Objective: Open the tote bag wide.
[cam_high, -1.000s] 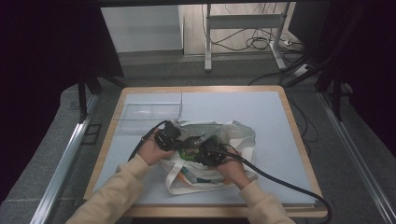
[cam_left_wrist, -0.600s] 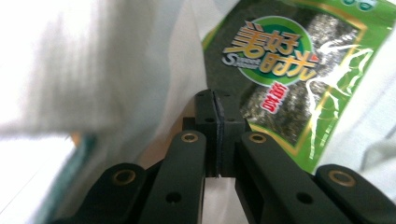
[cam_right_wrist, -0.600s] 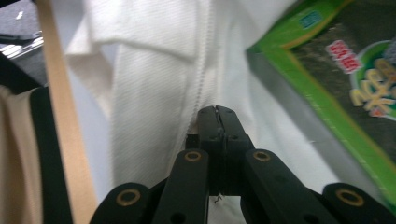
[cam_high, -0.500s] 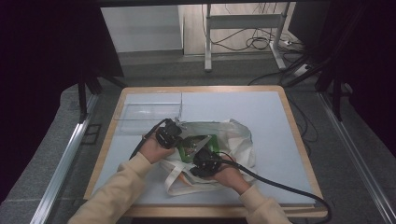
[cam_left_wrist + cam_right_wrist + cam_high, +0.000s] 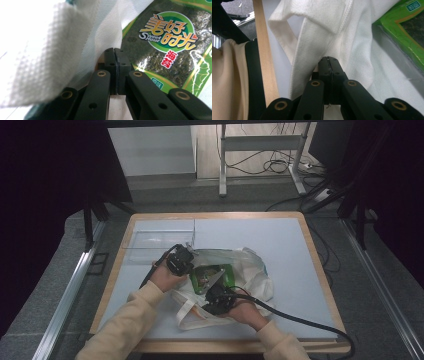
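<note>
Near the table's [image 5: 150, 227] front edge we clamp both grippers, left [image 5: 187, 264] and right [image 5: 218, 292], onto the white bag's [image 5: 255, 275] rim, spreading its mouth around the green seaweed packet [image 5: 212, 276] inside.

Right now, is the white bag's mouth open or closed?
Open: the white bag gapes, showing the green seaweed packet inside, between left gripper and right gripper.

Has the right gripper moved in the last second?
Yes. The right gripper has slid toward the table's near edge, along the white bag.
</note>
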A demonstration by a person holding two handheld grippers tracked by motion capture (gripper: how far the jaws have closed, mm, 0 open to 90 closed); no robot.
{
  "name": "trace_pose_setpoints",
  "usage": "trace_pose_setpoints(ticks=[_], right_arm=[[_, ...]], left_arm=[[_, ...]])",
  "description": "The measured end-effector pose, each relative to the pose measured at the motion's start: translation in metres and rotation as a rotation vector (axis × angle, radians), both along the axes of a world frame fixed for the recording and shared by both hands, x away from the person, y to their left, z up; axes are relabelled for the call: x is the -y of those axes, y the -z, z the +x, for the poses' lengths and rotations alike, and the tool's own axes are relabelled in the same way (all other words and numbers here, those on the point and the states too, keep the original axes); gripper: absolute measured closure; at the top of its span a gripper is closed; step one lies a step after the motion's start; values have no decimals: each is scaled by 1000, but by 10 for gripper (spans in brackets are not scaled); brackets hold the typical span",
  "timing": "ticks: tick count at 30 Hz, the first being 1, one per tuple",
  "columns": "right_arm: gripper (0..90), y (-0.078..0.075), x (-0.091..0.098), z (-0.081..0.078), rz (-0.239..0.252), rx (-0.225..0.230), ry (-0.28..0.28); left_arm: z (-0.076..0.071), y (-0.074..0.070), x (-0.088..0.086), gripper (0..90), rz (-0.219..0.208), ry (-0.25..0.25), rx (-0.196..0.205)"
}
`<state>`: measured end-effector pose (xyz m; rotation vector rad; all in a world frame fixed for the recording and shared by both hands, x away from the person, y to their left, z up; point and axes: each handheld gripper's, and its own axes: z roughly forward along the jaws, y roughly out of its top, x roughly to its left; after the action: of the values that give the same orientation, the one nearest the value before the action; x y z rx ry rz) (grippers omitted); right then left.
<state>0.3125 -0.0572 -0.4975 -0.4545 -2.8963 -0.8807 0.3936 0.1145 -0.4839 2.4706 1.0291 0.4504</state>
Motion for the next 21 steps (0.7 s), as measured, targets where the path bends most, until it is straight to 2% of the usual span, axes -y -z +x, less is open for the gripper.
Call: trace_pose_setpoints(ticks=[7,14,17,18,21], right_arm=[[893,2,0,-2,0,-12,-20],[892,3,0,0,2,-18,10],[892,-2,2,0,18,0,49],[892,-4,3,1,28,10,60],[891,-12,7,1,46,42,95]], left_arm=[[1,0,0,900,-4,-11,-5],[2,-1,-2,900,-23,-1,-17],[-3,-8,-6,900,-72,14,-21],[-5,-10,-8,900,-114,16,-28],[-14,-19,-14,900,-173,37,-29]])
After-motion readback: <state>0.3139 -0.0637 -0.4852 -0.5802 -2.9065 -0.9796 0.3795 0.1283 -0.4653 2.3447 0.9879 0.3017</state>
